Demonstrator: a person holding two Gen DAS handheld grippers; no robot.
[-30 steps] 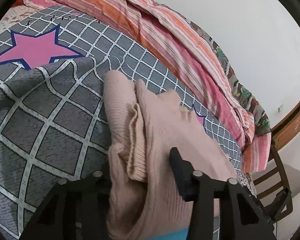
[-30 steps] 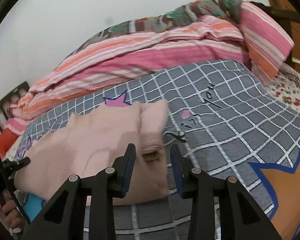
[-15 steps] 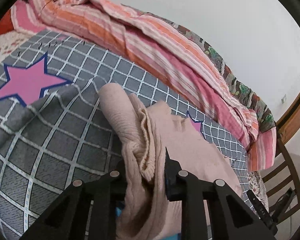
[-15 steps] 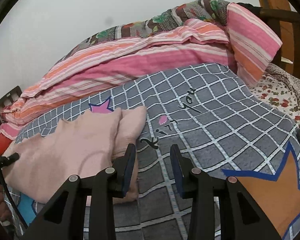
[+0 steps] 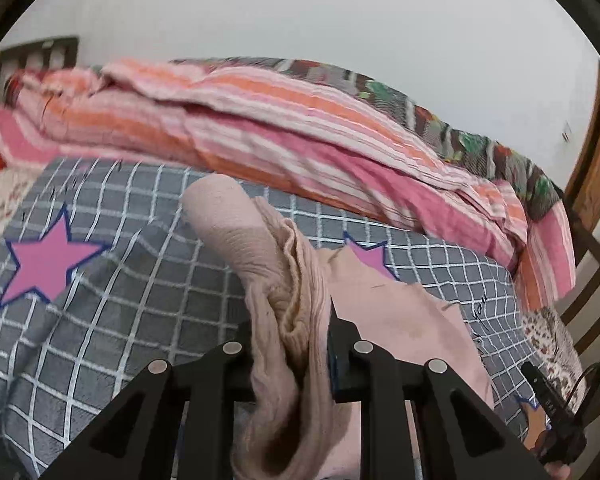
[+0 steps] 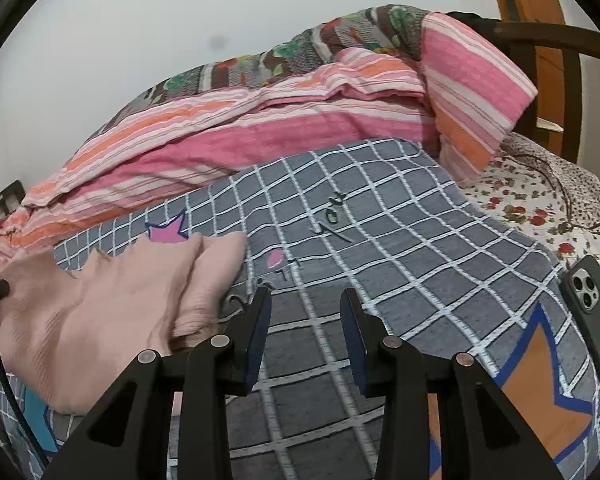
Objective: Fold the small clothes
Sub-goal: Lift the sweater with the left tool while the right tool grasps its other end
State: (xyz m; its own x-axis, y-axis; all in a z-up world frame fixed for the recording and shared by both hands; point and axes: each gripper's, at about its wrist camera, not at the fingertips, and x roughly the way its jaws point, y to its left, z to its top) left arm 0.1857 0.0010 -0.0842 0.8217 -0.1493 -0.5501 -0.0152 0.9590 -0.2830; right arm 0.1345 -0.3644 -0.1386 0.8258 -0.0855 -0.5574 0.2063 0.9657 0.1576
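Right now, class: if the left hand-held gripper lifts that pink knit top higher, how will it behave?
Probably floppy: the pink knit top bunches in folds between the left hand-held gripper fingers. Likely light, since a pinch holds it. Its free part lies slack on the checked blanket and would probably trail.

Bed: floral sheet [image 6: 528, 196] shows at its edges.
Blanket [image 6: 380, 240]: grey, white grid, stars, spread over the sheet.
Striped quilt [image 6: 260, 128]: bunched along the wall side.
Pink garment [image 6: 112, 312]: on the blanket.
Phone [image 6: 592, 304]: face down, blanket's edge.
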